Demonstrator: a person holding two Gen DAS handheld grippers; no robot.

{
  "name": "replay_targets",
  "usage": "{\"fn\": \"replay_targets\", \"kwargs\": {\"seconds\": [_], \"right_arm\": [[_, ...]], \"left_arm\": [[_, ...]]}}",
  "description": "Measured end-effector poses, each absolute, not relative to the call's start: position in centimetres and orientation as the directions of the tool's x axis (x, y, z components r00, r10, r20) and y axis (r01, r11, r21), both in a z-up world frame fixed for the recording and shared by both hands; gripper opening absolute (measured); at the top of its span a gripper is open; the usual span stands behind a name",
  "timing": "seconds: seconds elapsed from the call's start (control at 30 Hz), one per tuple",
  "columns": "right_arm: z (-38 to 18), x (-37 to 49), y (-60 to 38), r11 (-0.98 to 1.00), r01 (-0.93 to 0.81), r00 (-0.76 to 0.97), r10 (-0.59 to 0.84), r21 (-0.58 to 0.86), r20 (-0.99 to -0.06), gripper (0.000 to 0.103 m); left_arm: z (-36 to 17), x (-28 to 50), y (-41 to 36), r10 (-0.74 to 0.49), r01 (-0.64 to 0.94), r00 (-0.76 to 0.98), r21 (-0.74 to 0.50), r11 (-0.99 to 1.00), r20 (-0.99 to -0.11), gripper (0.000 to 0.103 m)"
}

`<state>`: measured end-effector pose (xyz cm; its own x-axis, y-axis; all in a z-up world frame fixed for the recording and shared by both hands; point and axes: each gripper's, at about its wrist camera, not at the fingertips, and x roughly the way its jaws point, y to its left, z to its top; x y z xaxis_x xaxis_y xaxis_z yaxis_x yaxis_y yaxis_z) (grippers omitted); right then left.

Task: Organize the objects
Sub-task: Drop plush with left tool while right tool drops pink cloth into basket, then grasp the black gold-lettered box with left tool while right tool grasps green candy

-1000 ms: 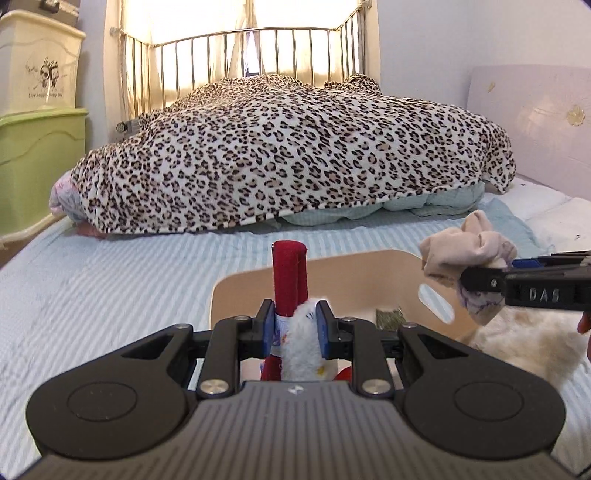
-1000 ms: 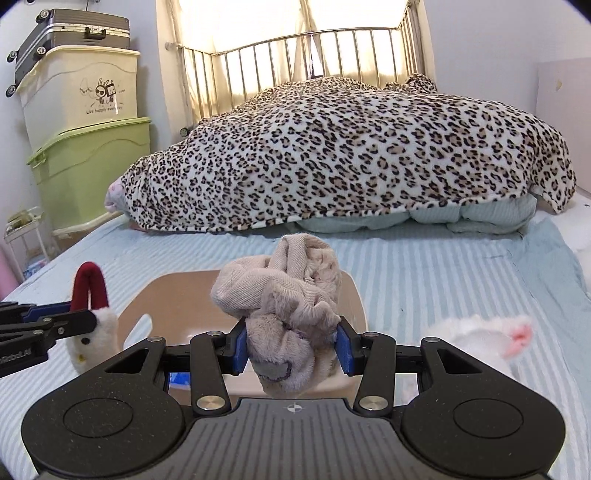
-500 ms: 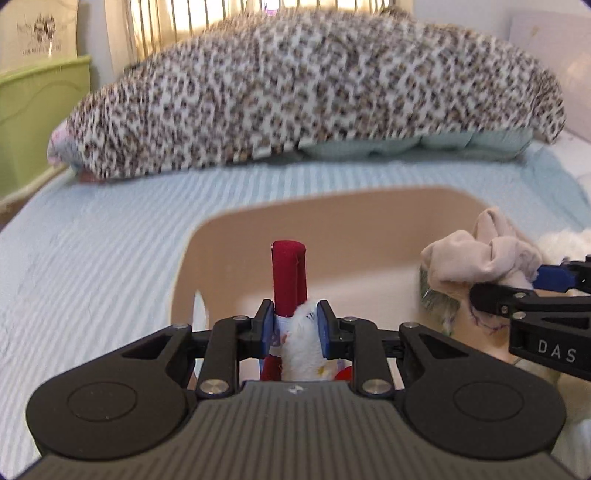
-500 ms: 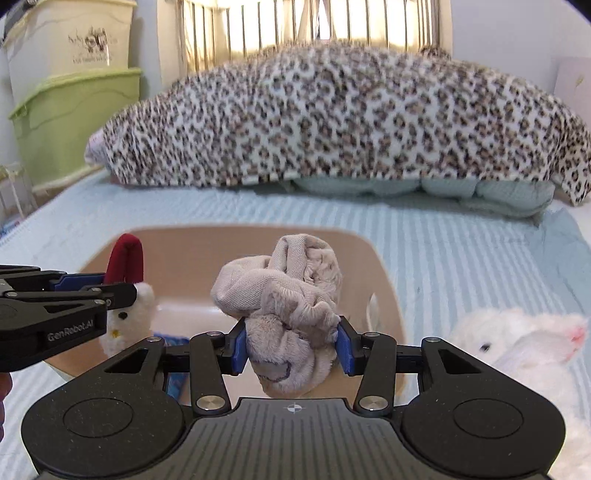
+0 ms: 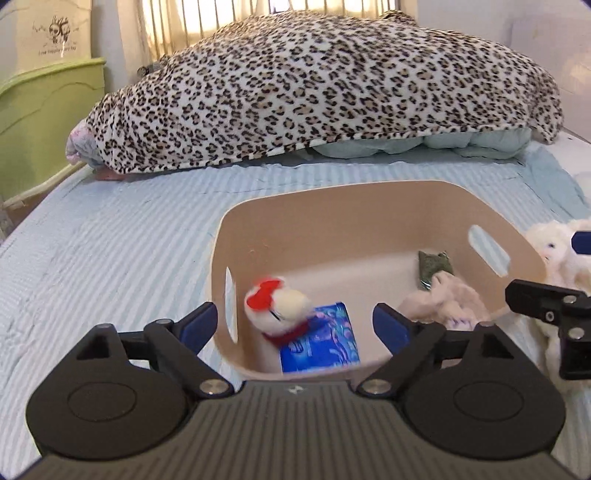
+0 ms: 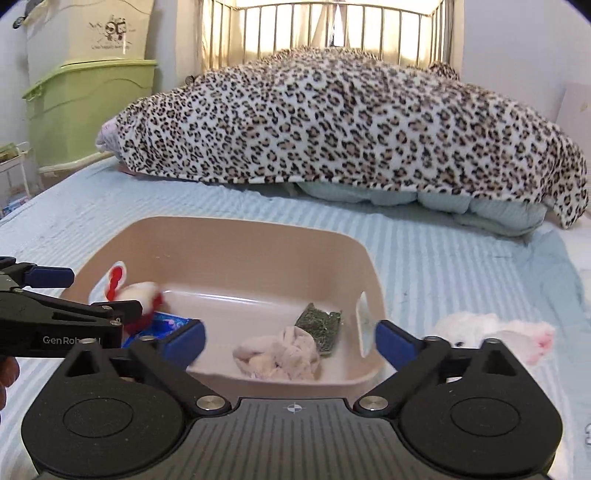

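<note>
A tan plastic bin (image 5: 340,206) (image 6: 236,236) sits on the striped bed. Inside it lie a white plush toy with a red bow (image 5: 280,302) (image 6: 136,295), a blue packet (image 5: 321,343) (image 6: 166,326), a green scouring pad (image 5: 434,266) (image 6: 319,325) and a crumpled beige cloth (image 5: 450,299) (image 6: 277,354). My left gripper (image 5: 295,325) is open and empty above the bin's near left side. My right gripper (image 6: 290,341) is open and empty above the bin's near edge, over the cloth.
A white plush animal with pink ears (image 6: 495,332) (image 5: 557,251) lies on the bed right of the bin. A leopard-print blanket (image 5: 314,92) is heaped behind. Green and white storage boxes (image 6: 88,110) stand at the left, bed rails (image 6: 332,33) at the back.
Both grippers opened over the bin. The plush toy dropped from the left gripper and the beige cloth dropped from the right; both now lie in the bin.
</note>
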<state>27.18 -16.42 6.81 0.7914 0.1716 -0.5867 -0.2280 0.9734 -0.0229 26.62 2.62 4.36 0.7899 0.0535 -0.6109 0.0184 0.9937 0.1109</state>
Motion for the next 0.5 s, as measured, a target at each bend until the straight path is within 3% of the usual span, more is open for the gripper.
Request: {"fn": "replay_targets", "kwargs": {"seconds": [0.23,0.5], "right_arm": [[7.0,23.5,-17.5,0.962,-0.262,0.77,0.162,-0.075,-0.617,0.103],[3.5,21.3,-18.2,0.957,-0.275,0.711,0.136,-0.095,-0.69,0.103]], "left_arm": [[4.3,23.5,2.2,0.018,0.055,0.788,0.099,0.994,-0.615,0.095],[1.4,21.5,1.6,-0.024,0.117,0.745,0.095,0.989,-0.667,0.095]]}}
